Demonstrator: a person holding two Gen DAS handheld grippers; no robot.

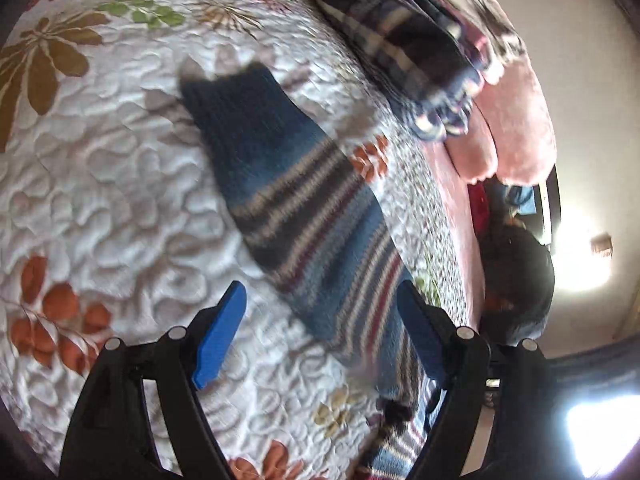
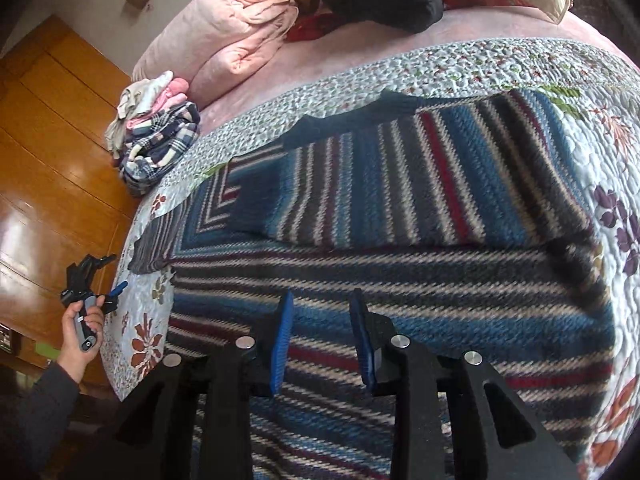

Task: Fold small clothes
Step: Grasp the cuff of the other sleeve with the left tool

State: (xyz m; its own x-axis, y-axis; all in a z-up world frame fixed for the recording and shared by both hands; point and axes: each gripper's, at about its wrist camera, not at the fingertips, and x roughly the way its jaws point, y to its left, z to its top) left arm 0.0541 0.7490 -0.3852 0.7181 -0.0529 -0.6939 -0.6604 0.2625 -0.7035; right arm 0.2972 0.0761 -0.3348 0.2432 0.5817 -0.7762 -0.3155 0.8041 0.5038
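My left tool (image 1: 320, 336) hangs over the bed's floral quilt (image 1: 120, 184), its blue fingers (image 1: 218, 340) spread wide and holding nothing, a striped sweater (image 2: 400, 240) sleeve beneath it. My right tool (image 2: 322, 340) hovers low over the sweater's body, jaws parted and empty. The sweater lies partly folded on the quilt. A hand (image 2: 82, 336) grips the left tool's handle at the bed's edge.

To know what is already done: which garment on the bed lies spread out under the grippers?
The blue striped knit sweater. It lies spread on the quilt; the plaid garment sits bundled in a pile near the pink blanket.
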